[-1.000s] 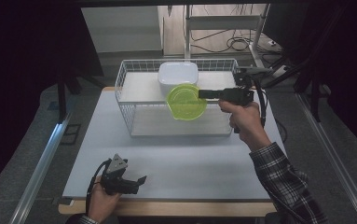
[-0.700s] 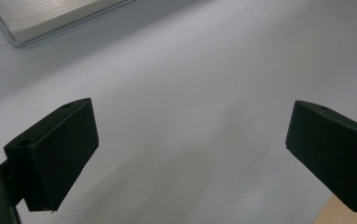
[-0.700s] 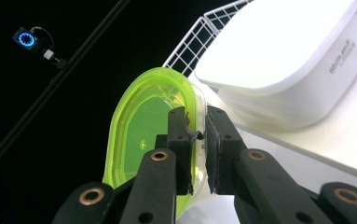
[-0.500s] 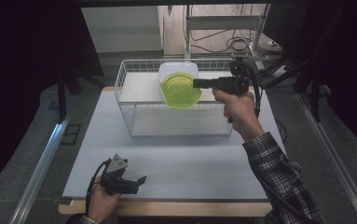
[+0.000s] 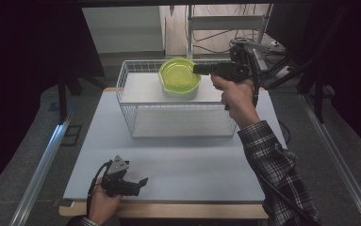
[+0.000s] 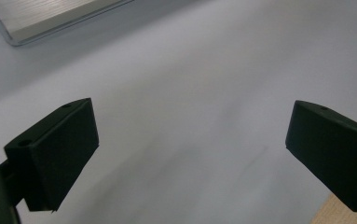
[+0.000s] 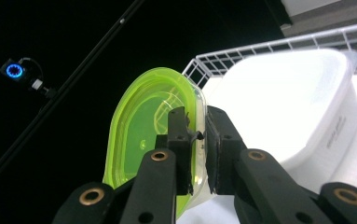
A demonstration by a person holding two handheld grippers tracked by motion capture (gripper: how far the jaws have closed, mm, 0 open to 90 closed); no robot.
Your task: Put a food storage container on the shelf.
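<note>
The green lid (image 5: 179, 74) sits over the white container (image 5: 180, 88) in the wire basket (image 5: 135, 113), my right tongs (image 5: 198, 69) clenched on its rim. My right gripper view shows the pads (image 7: 178, 135) pinching that edge. My left tongs (image 5: 143, 181) rest released on the table (image 5: 192, 160).

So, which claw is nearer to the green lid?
Right. The right claw is clamped on the green lid's rim above the wire basket; the left claw rests far off at the table's near edge.

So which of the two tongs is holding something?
The right tongs, up over the wire basket, pinching the green lid. The left tongs gape open over the bare table.
</note>
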